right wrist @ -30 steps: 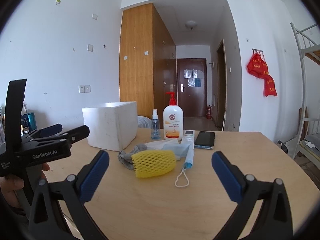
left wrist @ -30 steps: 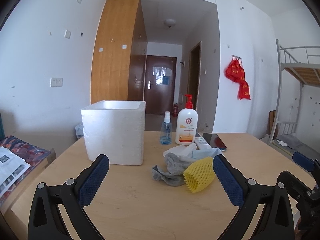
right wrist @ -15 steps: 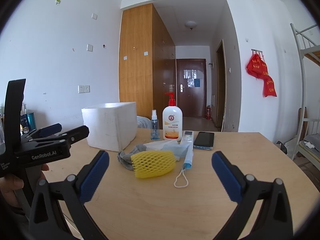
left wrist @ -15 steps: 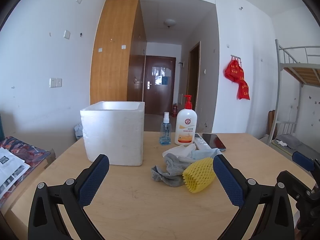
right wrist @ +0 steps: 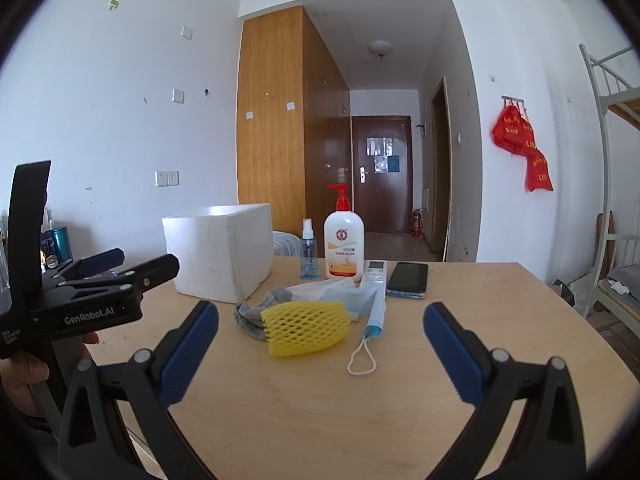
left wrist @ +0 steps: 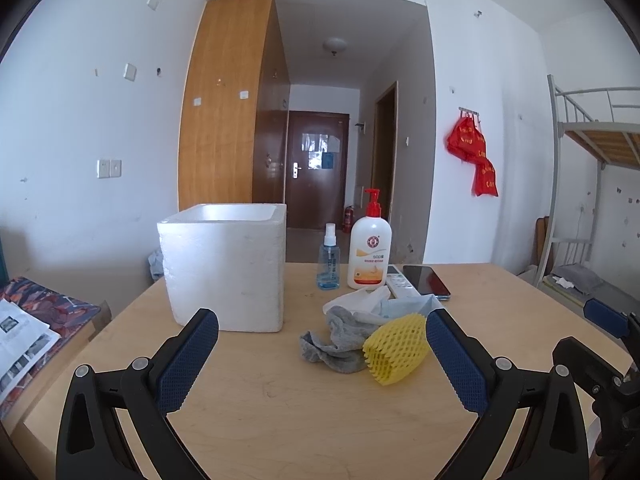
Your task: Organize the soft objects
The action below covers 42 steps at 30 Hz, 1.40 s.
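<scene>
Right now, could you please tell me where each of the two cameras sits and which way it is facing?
Left wrist view: on the left gripper, above the table's near edge, facing the white foam box and hallway door; its own open blue-padded fingers show.
Right wrist view: on the right gripper, further right, facing the yellow foam mesh sleeve; its own open fingers, the left gripper and a hand show.
Shared: box, yellow sleeve, grey sock, pump bottle, wooden table.

White walls [left wrist: 80, 128], wooden wardrobe [left wrist: 228, 100], metal bunk [left wrist: 596, 128].
</scene>
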Tool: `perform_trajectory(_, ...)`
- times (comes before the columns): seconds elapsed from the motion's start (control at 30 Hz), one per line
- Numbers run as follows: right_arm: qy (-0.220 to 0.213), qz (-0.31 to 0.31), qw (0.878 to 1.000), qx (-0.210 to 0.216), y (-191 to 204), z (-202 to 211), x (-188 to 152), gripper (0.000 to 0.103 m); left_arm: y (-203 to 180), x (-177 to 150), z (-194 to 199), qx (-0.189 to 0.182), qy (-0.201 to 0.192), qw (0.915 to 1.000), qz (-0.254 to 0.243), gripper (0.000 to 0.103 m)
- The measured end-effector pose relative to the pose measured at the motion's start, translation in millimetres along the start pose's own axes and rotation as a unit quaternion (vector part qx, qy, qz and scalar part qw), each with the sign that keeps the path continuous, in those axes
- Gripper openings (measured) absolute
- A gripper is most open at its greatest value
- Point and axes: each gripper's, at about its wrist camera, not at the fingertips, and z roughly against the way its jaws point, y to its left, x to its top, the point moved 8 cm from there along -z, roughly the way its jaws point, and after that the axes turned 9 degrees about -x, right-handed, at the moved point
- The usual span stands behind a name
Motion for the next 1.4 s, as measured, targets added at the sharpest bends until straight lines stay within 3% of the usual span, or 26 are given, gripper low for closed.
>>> perform_trajectory(0.73, 0.015, 0.005, 1.000, -0.003, -3.8, -13.9, 3.0, 0.103, 2.4, 4.1, -8.5, -0.004, 0.009, 0.9999, -0.002, 0.103)
perform_trajectory(1.03, 0.039, 0.009, 0.999, 0.006, -7.8, -37.1, 4.7, 0.103, 1.1, 5.6, -33.4, -0.012, 0.035, 0.9993, -0.006, 0.103)
perform_trajectory(1.4, 0.094, 0.012, 0.996, 0.007, -30.1, -75.8, 6.8, 0.103, -10.4, 0.4, -75.5, -0.055, 0.083, 0.9949, -0.016, 0.103)
